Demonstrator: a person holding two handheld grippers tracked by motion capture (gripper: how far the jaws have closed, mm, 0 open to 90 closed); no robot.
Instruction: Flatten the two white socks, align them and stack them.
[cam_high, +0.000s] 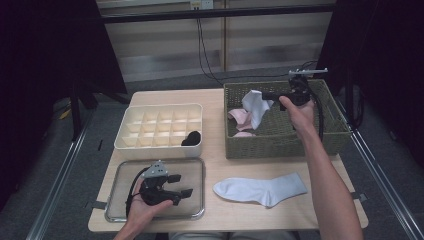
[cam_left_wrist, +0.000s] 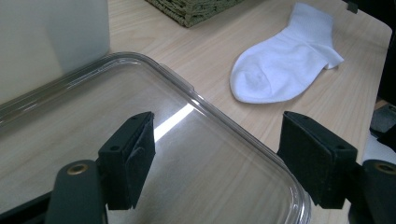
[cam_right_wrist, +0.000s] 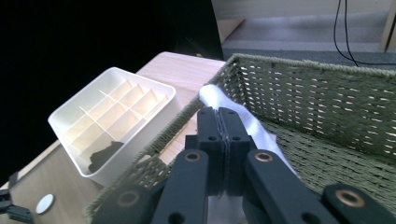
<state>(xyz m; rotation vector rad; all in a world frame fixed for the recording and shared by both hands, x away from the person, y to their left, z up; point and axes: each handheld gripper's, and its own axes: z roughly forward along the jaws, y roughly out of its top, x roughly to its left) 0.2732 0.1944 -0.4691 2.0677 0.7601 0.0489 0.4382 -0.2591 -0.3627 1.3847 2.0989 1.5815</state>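
Lifting a white sock (cam_high: 255, 106) clear of the wicker basket (cam_high: 280, 142), the right gripper (cam_high: 272, 95) has its jaws pressed flat together on a fold of the cloth, so the rest of the sock hangs down toward the pink items (cam_high: 240, 119) left in the basket. In the right gripper view the white fabric (cam_right_wrist: 243, 119) bulges out just beyond the closed jaws, above the basket's near rim. The left gripper (cam_high: 184, 185) rests over the clear tray (cam_high: 197, 167) with its jaws spread wide and nothing between them, probably waiting to help. A second white sock (cam_high: 260, 190) lies flat on the tabletop (cam_high: 215, 145) beside the tray, likely its partner. The divided white box (cam_high: 157, 147) already holds one dark bundle (cam_high: 191, 138) in a near compartment.
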